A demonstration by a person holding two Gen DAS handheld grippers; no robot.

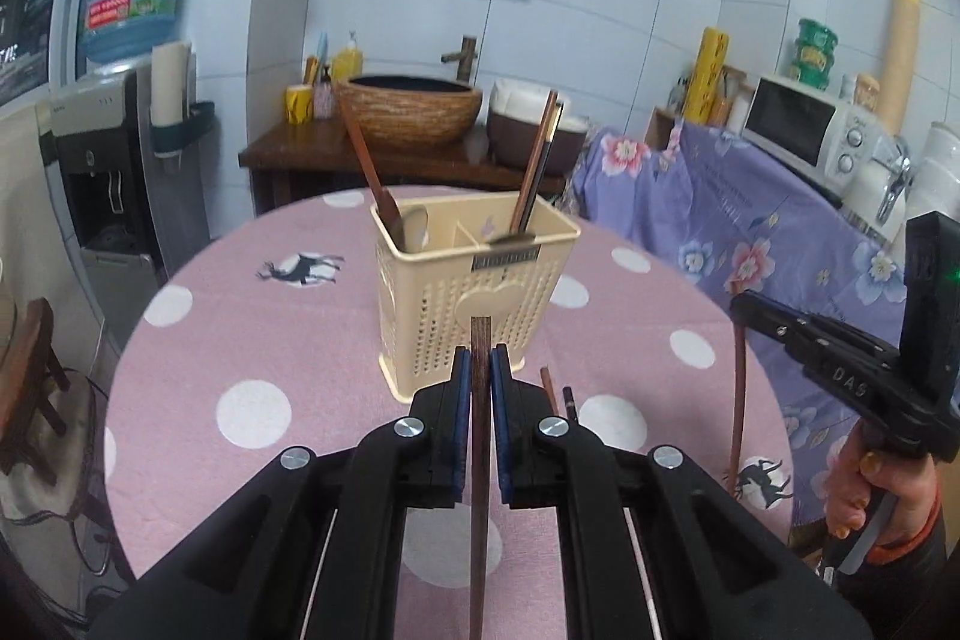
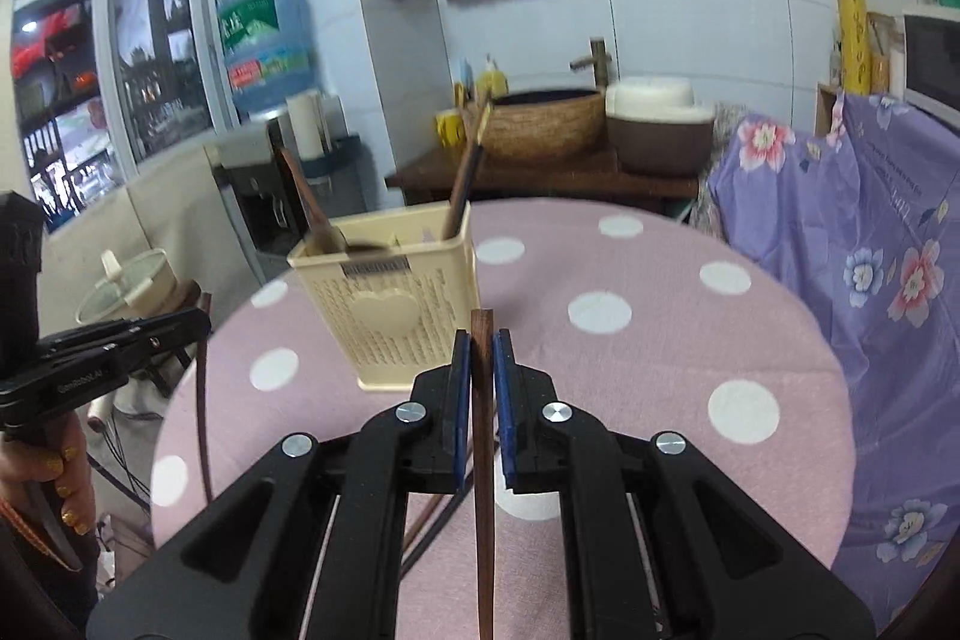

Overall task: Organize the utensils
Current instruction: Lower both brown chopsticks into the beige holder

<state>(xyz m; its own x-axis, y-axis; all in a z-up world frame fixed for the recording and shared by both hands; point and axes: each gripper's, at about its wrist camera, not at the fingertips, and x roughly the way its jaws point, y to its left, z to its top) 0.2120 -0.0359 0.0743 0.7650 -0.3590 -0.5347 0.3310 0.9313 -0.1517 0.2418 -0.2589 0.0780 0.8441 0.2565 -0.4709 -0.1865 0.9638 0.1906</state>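
We see the left gripper [image 1: 480, 370] squeezed tight on one brown chopstick [image 1: 479, 460], and the right gripper [image 2: 480, 364] squeezed tight on another chopstick [image 2: 482, 460]. The cream holder basket [image 1: 468, 292] stands just past both claws on the pink dotted table [image 1: 252, 328], with a wooden spoon [image 1: 372, 178] in its left part and dark chopsticks [image 1: 537, 166] in its right part. Two more sticks [image 1: 558, 397] lie on the cloth beside the basket.
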